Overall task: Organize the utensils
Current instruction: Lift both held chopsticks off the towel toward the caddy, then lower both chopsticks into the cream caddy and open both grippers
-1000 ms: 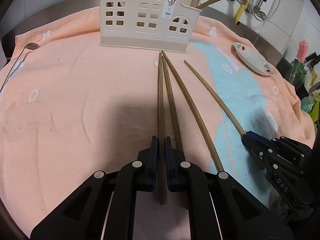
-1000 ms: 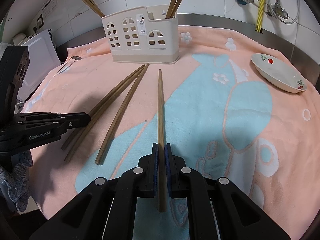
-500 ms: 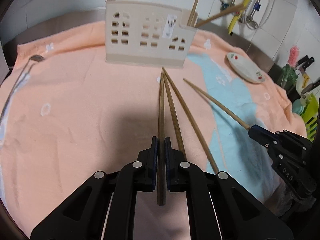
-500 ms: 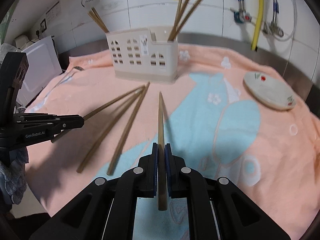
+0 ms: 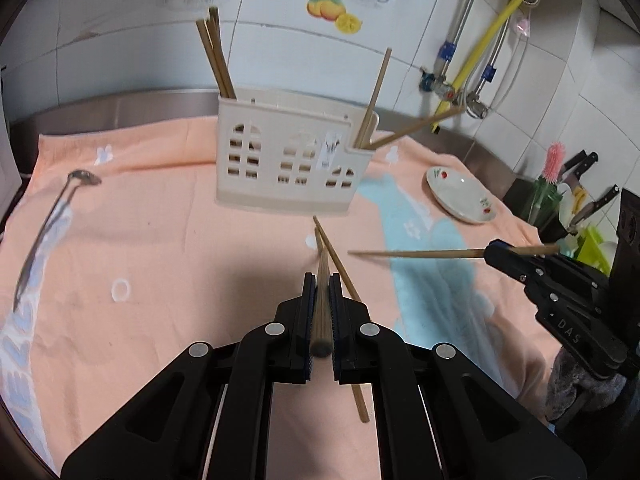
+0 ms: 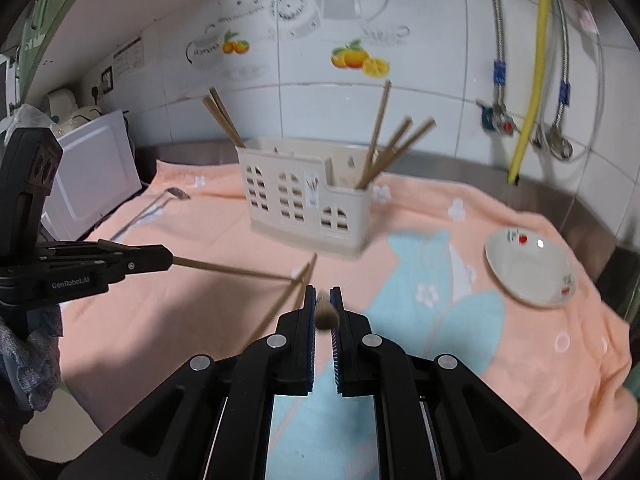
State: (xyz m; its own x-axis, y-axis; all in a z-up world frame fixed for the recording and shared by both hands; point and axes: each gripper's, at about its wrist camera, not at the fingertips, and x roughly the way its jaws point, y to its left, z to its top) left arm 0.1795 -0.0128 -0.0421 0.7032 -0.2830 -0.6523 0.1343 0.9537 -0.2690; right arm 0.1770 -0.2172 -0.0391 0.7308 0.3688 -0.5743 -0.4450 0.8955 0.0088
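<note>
Above towel (image 5: 140, 240) — both tools pinch chopsticks: left tool (image 5: 321, 280), right tool (image 6: 322, 294); right's chopstick (image 6: 325, 314) foreshortened, blurred.

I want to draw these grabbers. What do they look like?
Both are matte black plastic with round silver rivets and blue ribbed pads inside the fingers. The left gripper has white "GenRobot.AI" lettering on its side; the right gripper shows white "DAS". Grey fuzzy fabric shows beneath each. No cables are visible.
</note>
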